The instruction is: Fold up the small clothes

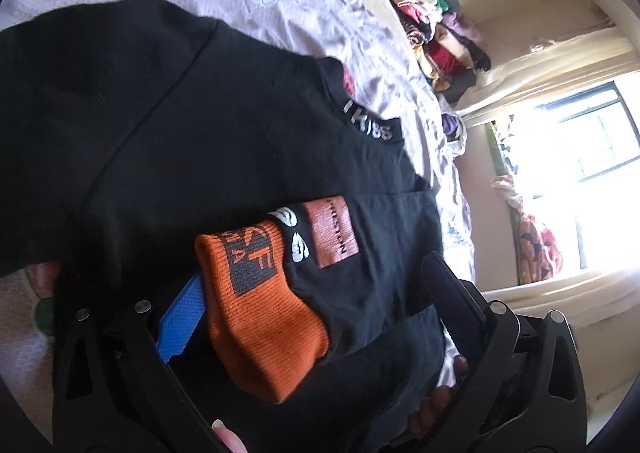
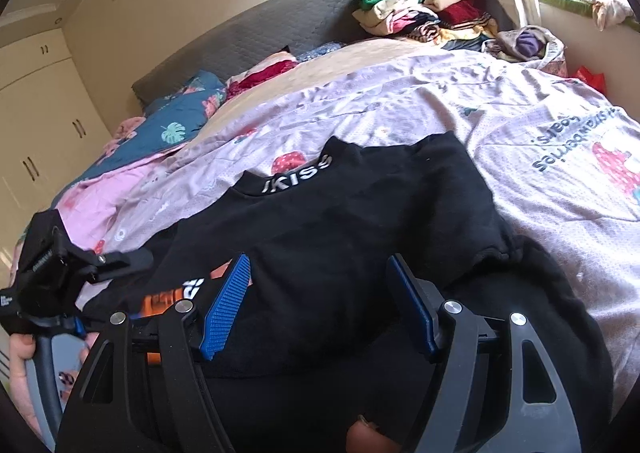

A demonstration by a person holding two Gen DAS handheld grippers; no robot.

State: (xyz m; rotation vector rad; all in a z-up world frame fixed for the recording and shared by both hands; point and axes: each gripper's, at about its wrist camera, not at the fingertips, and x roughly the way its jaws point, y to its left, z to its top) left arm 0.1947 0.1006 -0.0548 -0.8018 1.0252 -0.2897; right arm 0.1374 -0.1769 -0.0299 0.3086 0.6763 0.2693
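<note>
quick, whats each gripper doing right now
left gripper: fingers wide apart around the orange cuff, not pinching it
right gripper: open over the black top, holding nothing

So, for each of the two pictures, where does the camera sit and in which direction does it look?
Left wrist: sits on the left gripper, looking down along its fingers at the black top and its orange cuff between the open jaws; a fingertip shows at the bottom edge.
Right wrist: sits on the right gripper, jaws open over the black top, facing the headboard; the left gripper shows at left.
Shared: the black top, the pink bedsheet, the clothes pile.
</note>
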